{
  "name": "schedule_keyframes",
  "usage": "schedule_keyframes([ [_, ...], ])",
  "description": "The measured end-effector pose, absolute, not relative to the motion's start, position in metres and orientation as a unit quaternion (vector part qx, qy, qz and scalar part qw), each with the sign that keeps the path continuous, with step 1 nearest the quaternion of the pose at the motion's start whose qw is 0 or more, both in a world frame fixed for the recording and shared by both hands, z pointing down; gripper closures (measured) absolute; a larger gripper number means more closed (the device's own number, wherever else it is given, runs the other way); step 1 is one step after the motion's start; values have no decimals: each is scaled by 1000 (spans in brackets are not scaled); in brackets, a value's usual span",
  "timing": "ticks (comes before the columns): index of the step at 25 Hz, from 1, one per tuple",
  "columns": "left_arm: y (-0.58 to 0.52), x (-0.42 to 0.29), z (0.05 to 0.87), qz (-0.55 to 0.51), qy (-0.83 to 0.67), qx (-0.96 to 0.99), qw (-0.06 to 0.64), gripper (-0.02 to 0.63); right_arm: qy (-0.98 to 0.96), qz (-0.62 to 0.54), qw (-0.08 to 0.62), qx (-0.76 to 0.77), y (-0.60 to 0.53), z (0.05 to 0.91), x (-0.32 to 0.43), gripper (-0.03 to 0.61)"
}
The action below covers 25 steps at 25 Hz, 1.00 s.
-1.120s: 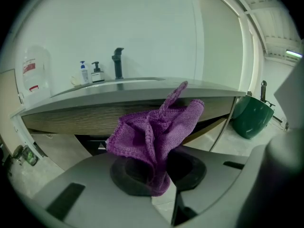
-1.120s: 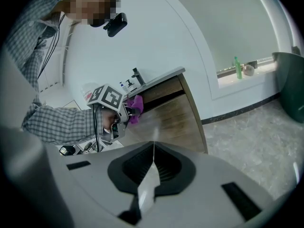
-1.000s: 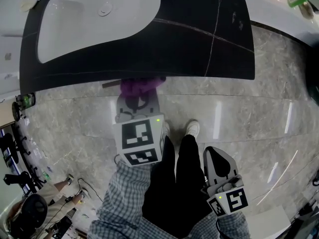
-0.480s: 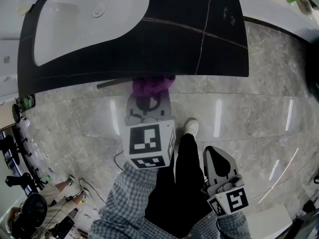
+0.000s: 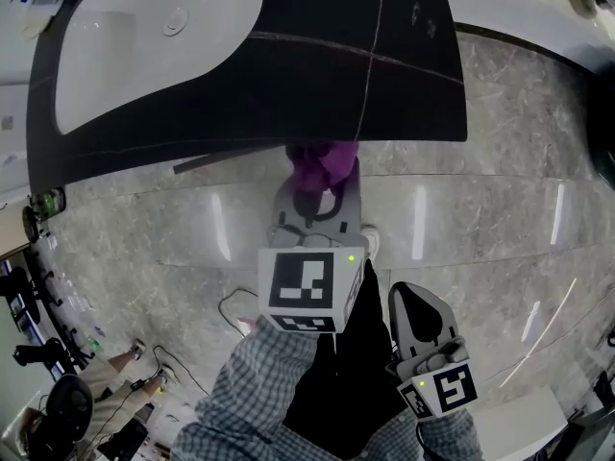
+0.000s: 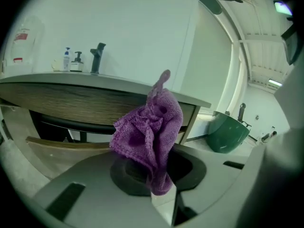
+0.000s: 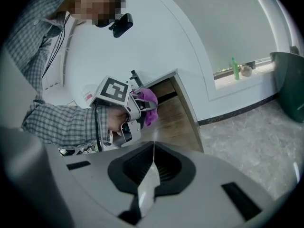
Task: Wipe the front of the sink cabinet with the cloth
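The purple cloth (image 5: pixel 322 164) is bunched in my left gripper (image 5: pixel 317 188), which is shut on it just below the front edge of the dark countertop (image 5: pixel 384 75). In the left gripper view the cloth (image 6: pixel 149 132) hangs in front of the wood-grain cabinet front (image 6: pixel 71 103); I cannot tell whether it touches. My right gripper (image 5: pixel 420 317) hangs low by the person's legs, shut and empty. From the right gripper view I see the left gripper (image 7: pixel 124 110) holding the cloth (image 7: pixel 148 103) at the cabinet (image 7: pixel 173 113).
A white basin (image 5: pixel 154 36) sits in the countertop, with a tap (image 6: pixel 97 56) and bottles behind it. A green tub (image 6: pixel 228 132) stands to the right on the marble floor. A cable (image 5: pixel 231 305) lies on the floor, and another person (image 5: pixel 58 411) stands at lower left.
My left gripper has slid to the right along the cabinet front with the cloth in it. The right gripper has stayed where it was.
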<state>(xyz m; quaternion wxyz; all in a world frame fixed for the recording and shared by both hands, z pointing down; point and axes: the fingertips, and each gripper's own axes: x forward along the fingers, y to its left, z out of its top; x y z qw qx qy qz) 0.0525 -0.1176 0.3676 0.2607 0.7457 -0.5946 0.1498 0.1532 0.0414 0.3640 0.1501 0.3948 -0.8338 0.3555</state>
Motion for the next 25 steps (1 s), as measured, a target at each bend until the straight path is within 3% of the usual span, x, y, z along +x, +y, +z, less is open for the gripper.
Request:
schedule_keyframes([
  [8,-106,117,389,148,-521,788,292,545,-823,367,147,408,46,369,165,560],
  [17,-109,173,398,147,-424,862,234,545,-815,372,151,418,51,375,176,560],
  [25,-142,128,423,157,-460,843,231,545,-812,373,159,420,56,379,178,560],
])
